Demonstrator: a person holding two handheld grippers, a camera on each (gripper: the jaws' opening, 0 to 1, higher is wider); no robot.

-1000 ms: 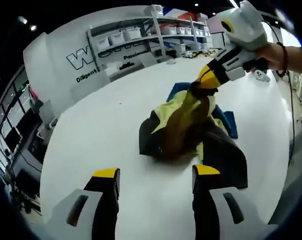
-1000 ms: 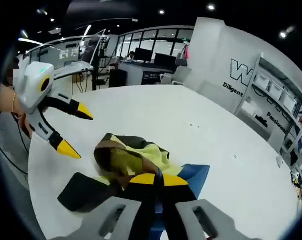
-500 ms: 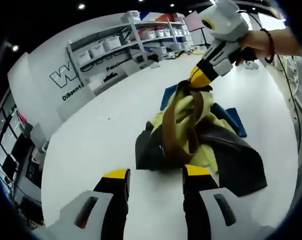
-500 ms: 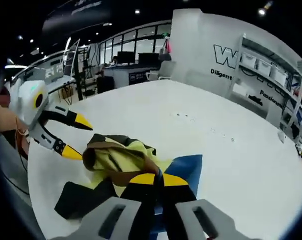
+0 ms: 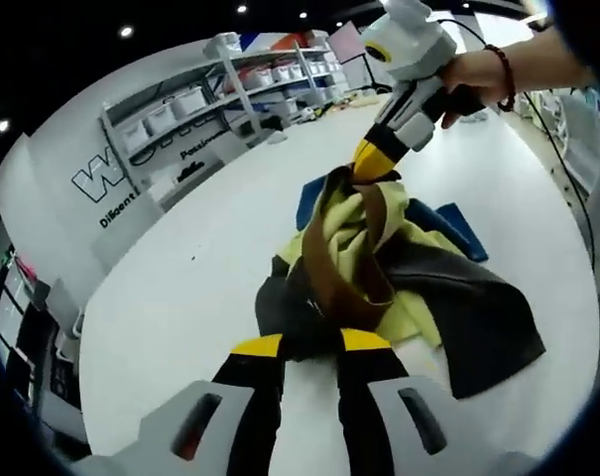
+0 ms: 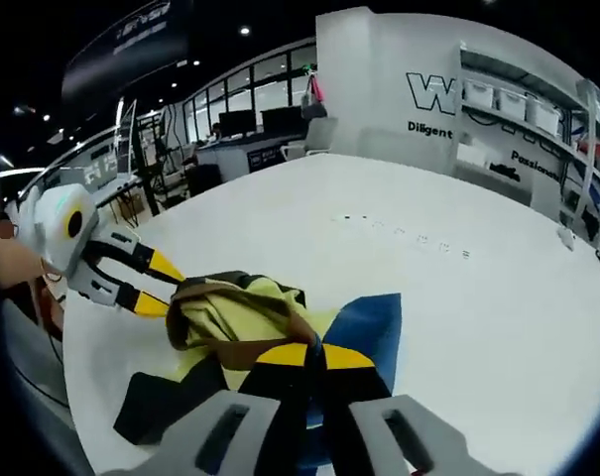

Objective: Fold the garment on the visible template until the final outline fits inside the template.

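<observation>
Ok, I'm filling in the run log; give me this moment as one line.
right hand-held gripper: shut on garment, lifting it | left hand-held gripper: open at garment's edge | blue template: partly covered | garment: bunched, unfolded

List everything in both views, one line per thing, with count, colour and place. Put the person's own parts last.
garment: one, yellow, brown and black, bunched on the table, partly over the template
template: one, blue, flat on the table under the garment
table: one, white, under everything
shelves: one rack, grey, holding pale bins, far side by the wall
wall: white with dark lettering, behind the table
desks with monitors: several, dark, far background
right claw: one, white with yellow tips, shut on the garment's top
left claw: one, white with yellow tips, open, at the garment's edge
hand: one, holding the right claw, beaded bracelet on the wrist
</observation>
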